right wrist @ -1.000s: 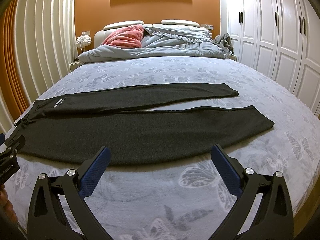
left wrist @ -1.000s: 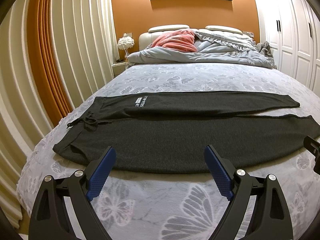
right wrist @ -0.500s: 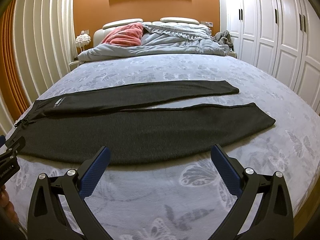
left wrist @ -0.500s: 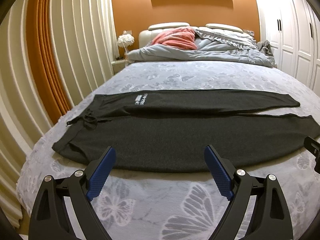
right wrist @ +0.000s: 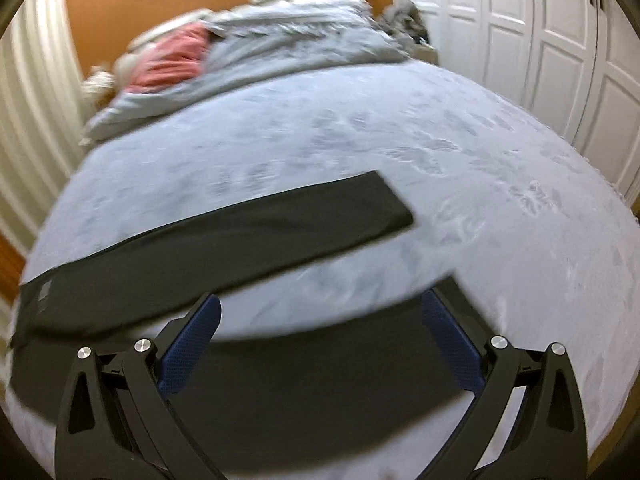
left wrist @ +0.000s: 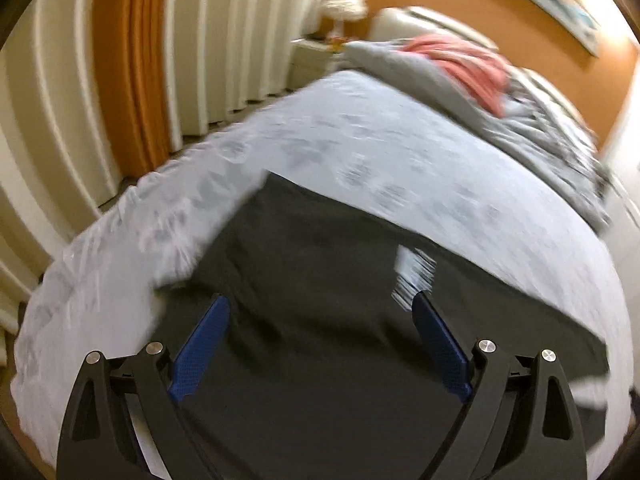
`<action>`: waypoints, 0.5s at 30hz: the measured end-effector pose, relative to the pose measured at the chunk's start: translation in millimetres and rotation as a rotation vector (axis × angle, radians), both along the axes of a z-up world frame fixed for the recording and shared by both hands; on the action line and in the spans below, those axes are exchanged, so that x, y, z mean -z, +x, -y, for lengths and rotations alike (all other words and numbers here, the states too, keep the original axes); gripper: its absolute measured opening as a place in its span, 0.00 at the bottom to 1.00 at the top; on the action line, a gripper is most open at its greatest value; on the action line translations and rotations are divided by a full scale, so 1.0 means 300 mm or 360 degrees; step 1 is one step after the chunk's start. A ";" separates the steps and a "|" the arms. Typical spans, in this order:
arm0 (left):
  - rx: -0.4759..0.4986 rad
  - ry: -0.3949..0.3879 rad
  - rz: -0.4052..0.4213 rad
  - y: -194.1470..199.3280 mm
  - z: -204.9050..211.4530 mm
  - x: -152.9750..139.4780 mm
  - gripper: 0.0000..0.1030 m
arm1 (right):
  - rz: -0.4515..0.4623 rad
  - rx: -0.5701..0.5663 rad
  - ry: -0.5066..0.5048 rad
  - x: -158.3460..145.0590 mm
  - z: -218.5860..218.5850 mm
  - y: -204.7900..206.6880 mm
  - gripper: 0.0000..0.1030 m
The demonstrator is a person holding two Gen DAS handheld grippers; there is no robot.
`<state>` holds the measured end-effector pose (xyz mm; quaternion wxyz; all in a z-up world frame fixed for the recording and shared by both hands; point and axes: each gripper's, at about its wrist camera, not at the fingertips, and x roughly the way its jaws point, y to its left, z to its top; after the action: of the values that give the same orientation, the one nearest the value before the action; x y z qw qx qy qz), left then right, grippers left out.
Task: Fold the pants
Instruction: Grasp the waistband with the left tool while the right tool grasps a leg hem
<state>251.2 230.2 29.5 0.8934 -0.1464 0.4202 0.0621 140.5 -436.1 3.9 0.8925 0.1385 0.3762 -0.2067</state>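
Reaching for dark grey pants (left wrist: pixel 320 300) spread flat on bed (left wrist: pixel 400 152): you hold left gripper (left wrist: pixel 320 344) above waistband end, right gripper (right wrist: pixel 320 344) above near leg hem, both spread wide, empty. Next: lower, pinch near edge, fold leg onto far leg (right wrist: pixel 248 236).

white label (left wrist: pixel 414 278) on pants (left wrist: pixel 320 320) smeared, unreadable.

Left gripper (left wrist: pixel 320 320) spread, over pants (left wrist: pixel 320 280) — blurred
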 end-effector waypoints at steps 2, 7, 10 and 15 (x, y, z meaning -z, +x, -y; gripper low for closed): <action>-0.0143 -0.0023 -0.0059 0.136 -0.099 0.059 0.88 | -0.0054 0.0029 -0.0025 0.040 0.095 0.101 0.95; -0.0298 -0.0098 -0.0138 0.376 -0.206 0.195 0.88 | -0.0118 0.0126 0.0004 0.143 0.274 0.329 0.95; -0.0312 -0.0180 -0.0220 0.480 -0.219 0.288 0.88 | -0.0178 0.0167 0.0065 0.217 0.364 0.451 0.95; -0.0297 0.0014 -0.0241 0.551 -0.148 0.350 0.83 | -0.0279 0.0163 0.0069 0.322 0.376 0.567 0.95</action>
<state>416.4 274.6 -75.4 0.8501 -0.1757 0.4708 0.1577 310.6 -548.9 -92.7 0.8412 0.1582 0.4496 -0.2553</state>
